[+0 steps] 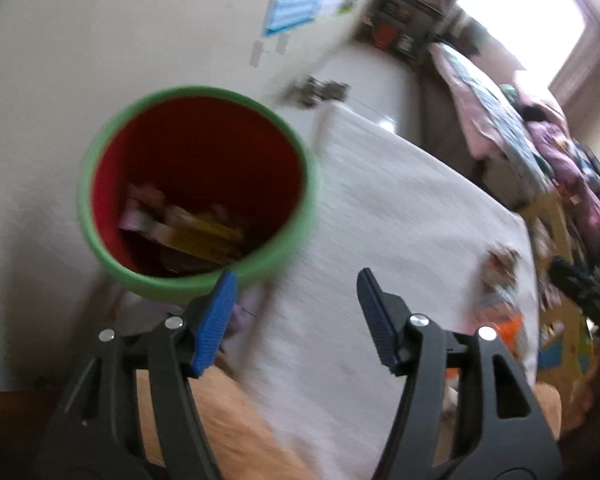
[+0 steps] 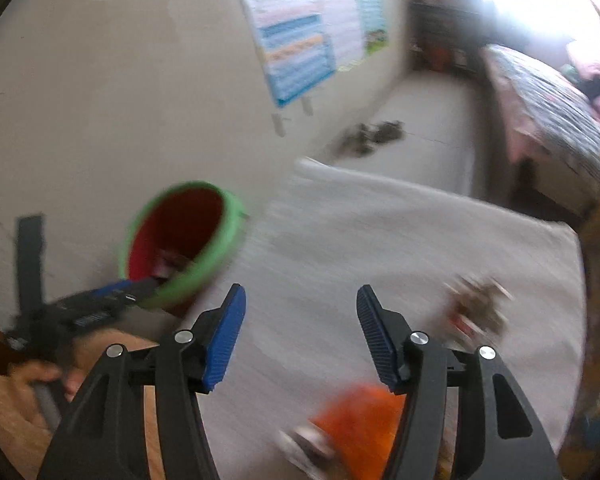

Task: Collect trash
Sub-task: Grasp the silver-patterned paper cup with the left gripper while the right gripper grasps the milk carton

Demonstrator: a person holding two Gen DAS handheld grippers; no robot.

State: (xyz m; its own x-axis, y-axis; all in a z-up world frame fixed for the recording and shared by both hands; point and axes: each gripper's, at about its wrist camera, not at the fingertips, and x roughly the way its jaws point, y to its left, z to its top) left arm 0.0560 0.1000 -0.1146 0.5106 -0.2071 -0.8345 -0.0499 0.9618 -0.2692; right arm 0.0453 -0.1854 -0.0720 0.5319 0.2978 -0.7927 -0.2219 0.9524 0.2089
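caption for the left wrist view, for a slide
Open left gripper beside a green-rimmed red bin holding wrappers.

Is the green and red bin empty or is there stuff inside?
Not empty. The left wrist view looks down into the bin, and wrappers, yellow and pinkish, lie at its bottom. It is far from full: the red inner wall shows above them.

A white woven cloth (image 2: 400,248) is spread flat as the work surface. On it lie a crumpled brown-and-white wrapper (image 2: 480,308) near the right edge and a blurred orange packet (image 2: 356,420) at the near edge. A green-rimmed red round bin (image 1: 198,188) stands at its left edge, scraps inside.
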